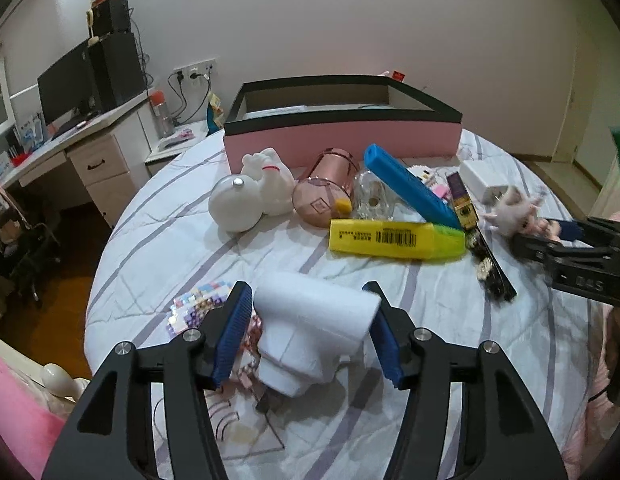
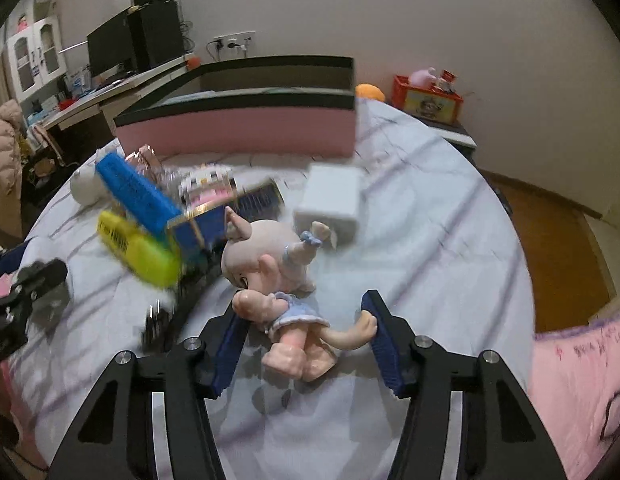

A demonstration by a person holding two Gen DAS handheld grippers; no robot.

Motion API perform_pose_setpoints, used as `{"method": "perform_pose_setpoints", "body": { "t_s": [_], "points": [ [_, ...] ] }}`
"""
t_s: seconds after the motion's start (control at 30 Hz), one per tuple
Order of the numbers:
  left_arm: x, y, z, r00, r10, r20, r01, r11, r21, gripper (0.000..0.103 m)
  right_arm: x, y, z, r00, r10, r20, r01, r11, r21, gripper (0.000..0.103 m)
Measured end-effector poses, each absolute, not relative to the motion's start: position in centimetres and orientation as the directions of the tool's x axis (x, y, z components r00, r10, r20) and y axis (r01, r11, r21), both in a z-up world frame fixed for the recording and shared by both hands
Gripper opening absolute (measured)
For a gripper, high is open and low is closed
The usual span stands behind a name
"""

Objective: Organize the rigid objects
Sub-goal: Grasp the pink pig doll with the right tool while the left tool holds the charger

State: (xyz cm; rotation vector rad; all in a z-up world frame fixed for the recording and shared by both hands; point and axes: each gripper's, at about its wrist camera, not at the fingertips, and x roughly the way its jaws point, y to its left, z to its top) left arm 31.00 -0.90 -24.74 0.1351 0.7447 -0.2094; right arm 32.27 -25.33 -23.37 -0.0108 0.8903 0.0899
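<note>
Blue pads line both sets of tongs. The left gripper [image 1: 308, 332] has its jaws around a white plastic piece [image 1: 310, 328] low on the bed. The right pad touches the wide end of the piece, and the left pad sits just beside it, so I cannot tell if it is clamped.

The right gripper [image 2: 304, 344] has a little doll [image 2: 278, 280] between its jaws. The left pad touches the doll's arm and the right pad touches its tail. The doll lies on its back on the striped bedsheet [image 2: 430, 240], with its big head pointing away from the tongs.

Past the white piece lies a yellow marker [image 1: 394, 238] with a bar code. A blue case [image 1: 410, 188] leans over it. To the left of those are a pink cup [image 1: 322, 192] on its side, a white toy [image 1: 270, 184] and a white ball lamp [image 1: 234, 204]. A white charger [image 1: 484, 178] sits near the doll. Behind them all stands a pink box [image 1: 342, 140] with a black rim, open on top. Blur makes the far things hard to see in the right wrist view.
</note>
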Motion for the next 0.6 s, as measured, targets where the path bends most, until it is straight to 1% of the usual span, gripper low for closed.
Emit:
{"method": "perform_pose_setpoints", "body": {
  "t_s": [0.03, 0.17, 0.2, 0.3, 0.37, 0.43, 0.53, 0.6],
  "points": [
    [30.7, -0.8, -24.7, 0.717, -0.142, -0.683, 0.239, 0.970, 0.049, 0.060, 31.5, -25.5, -23.4, 0.616, 0.067, -0.785, -0.071, 0.997, 0.029, 0.057],
    [29.8, -0.5, -24.7, 0.723, -0.150, -0.675, 0.236, 0.971, 0.038, 0.077, 29.6, -25.6, -23.1, 0.630, 0.043, -0.776, -0.056, 0.998, 0.010, 0.058],
    [29.7, -0.4, -24.7, 0.723, -0.145, -0.676, 0.234, 0.971, 0.042, 0.079, 29.7, -25.6, -23.1, 0.638, 0.045, -0.769, -0.058, 0.998, 0.010, 0.058],
    [29.3, 0.2, -24.6, 0.729, -0.118, -0.674, 0.212, 0.976, 0.057, 0.082, 30.4, -25.4, -23.3, 0.639, 0.053, -0.767, -0.072, 0.997, 0.009, 0.060],
    [29.2, 0.9, -24.6, 0.731, -0.111, -0.674, 0.199, 0.979, 0.054, 0.084, 30.9, -25.0, -23.2, 0.648, 0.029, -0.761, -0.073, 0.997, -0.023, 0.069],
    [29.2, 1.4, -24.8, 0.728, -0.112, -0.676, 0.195, 0.980, 0.048, 0.085, 31.5, -24.9, -23.1, 0.657, 0.032, -0.753, -0.092, 0.995, -0.037, 0.073],
    [29.5, 1.9, -25.1, 0.724, -0.106, -0.682, 0.189, 0.981, 0.048, 0.087, 32.4, -24.9, -23.4, 0.650, 0.061, -0.757, -0.123, 0.992, -0.025, 0.073],
    [29.8, 1.8, -25.2, 0.726, -0.098, -0.681, 0.186, 0.981, 0.056, 0.088, 32.8, -25.0, -23.7, 0.643, 0.071, -0.763, -0.130, 0.991, -0.017, 0.070]
  ]
}}
